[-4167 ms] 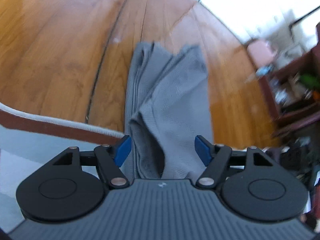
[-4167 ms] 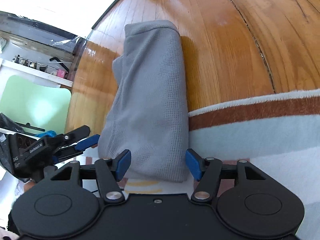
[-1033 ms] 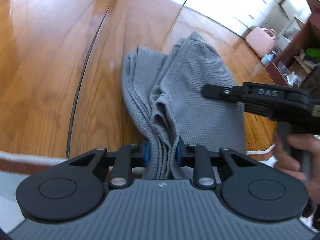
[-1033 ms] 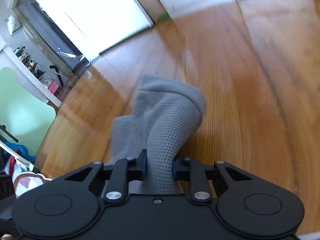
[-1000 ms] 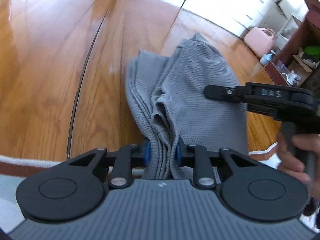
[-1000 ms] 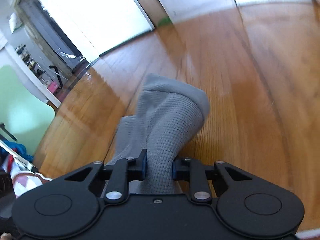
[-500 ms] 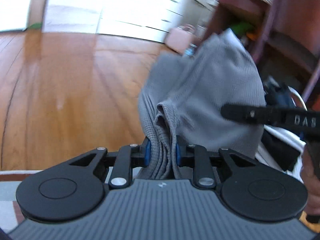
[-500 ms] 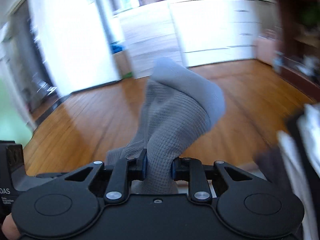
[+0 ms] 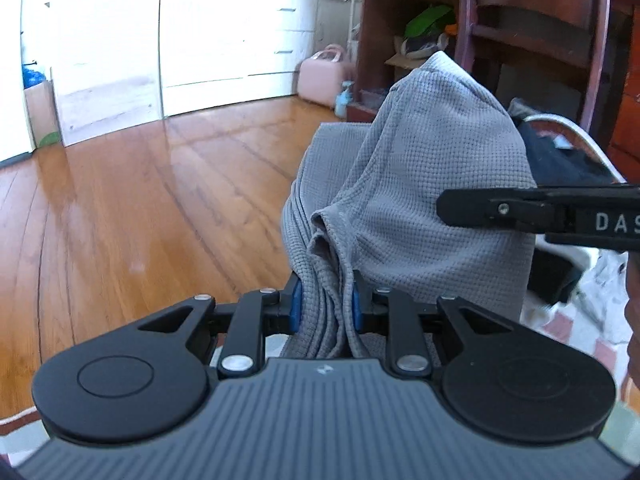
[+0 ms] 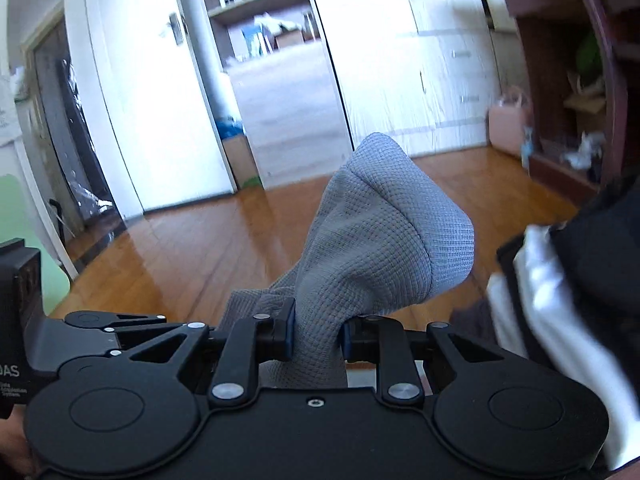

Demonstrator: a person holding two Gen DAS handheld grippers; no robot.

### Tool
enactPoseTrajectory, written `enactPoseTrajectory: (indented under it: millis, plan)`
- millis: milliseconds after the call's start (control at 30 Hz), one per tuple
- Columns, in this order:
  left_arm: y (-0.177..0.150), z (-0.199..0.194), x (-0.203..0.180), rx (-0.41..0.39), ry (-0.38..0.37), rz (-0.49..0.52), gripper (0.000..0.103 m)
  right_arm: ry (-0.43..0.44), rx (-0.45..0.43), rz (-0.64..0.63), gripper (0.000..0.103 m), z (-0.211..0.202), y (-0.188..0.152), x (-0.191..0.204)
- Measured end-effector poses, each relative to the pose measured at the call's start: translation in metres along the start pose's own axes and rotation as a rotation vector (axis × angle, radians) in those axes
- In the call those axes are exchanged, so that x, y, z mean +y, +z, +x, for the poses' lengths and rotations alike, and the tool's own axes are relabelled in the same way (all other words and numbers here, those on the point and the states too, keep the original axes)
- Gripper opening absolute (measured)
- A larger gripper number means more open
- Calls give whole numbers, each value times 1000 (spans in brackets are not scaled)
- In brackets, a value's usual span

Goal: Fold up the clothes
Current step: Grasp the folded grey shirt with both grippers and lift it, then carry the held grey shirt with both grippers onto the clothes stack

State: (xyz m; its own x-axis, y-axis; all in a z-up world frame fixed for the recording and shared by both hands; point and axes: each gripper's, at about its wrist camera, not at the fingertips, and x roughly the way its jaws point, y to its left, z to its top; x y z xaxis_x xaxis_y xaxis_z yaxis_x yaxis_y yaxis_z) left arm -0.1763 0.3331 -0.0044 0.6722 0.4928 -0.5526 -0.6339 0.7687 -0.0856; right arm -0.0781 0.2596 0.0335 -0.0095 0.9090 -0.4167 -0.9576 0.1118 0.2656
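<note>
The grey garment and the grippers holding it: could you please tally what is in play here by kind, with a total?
Grey garment: 1, folded and lifted clear of the wooden floor.
Grippers: 2, the left gripper and the right gripper, each with its jaws shut on the cloth.
Total: 3

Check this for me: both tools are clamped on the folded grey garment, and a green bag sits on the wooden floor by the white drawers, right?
Not quite: the bag by the white drawers is pink, not green, as the left wrist view shows. The rest holds: the left tool and the right tool are both clamped on the folded grey garment, and the bag sits on the wooden floor.
</note>
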Motion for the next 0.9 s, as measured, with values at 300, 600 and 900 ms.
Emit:
enactPoseTrajectory:
  millis: [300,600,900]
  plan:
    - [91,-31,-65,-110,-90,150,22,4,-239,101,25,-90,32,-41]
    - [179,1,-179,-162,-136,438,22,-83,-512,256,25,-161,56,-122]
    - [176,92,-239,-125,-185,547,37,-230,-547,284,28,-156,40,-213]
